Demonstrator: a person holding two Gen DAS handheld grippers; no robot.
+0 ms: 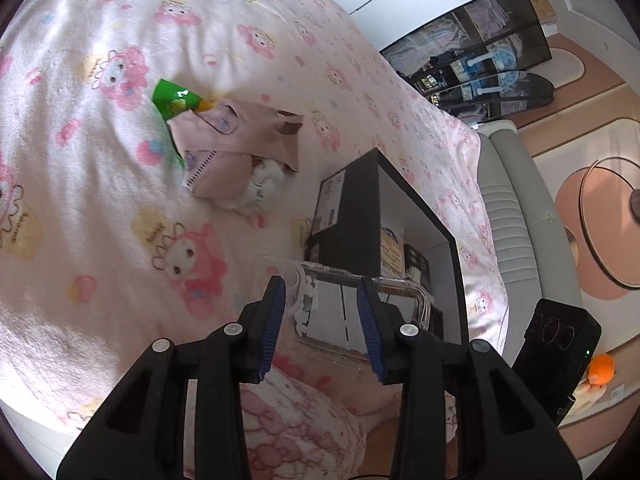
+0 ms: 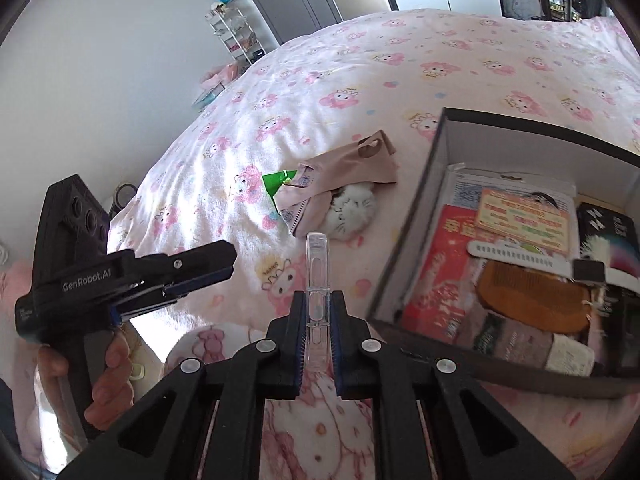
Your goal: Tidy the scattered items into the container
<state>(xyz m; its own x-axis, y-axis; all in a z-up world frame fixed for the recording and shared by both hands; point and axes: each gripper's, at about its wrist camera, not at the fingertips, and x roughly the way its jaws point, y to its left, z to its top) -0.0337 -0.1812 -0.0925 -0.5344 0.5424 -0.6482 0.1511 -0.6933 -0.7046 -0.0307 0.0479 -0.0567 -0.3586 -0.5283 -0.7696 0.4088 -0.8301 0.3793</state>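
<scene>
My right gripper (image 2: pixel 318 300) is shut on a clear phone case (image 2: pixel 317 280), held edge-on above the bed, left of the black box (image 2: pixel 408 216). The box holds a brown comb (image 2: pixel 532 300), a white comb, cards and packets. In the left wrist view my left gripper (image 1: pixel 322 292) is open and empty, with the clear phone case (image 1: pixel 376 304) and the black box (image 1: pixel 356 208) just beyond its fingertips. A pink packet (image 1: pixel 236 140), a green packet (image 1: pixel 174 98) and a white plush toy (image 1: pixel 264 184) lie together on the bed; they also show in the right wrist view (image 2: pixel 344 172).
The bed has a pink cartoon-print sheet (image 1: pixel 100 200). The left gripper's body (image 2: pixel 120 276) and the hand holding it show at the left of the right wrist view. A grey headboard (image 1: pixel 516 216) and dark shelves (image 1: pixel 480 64) stand beyond the bed.
</scene>
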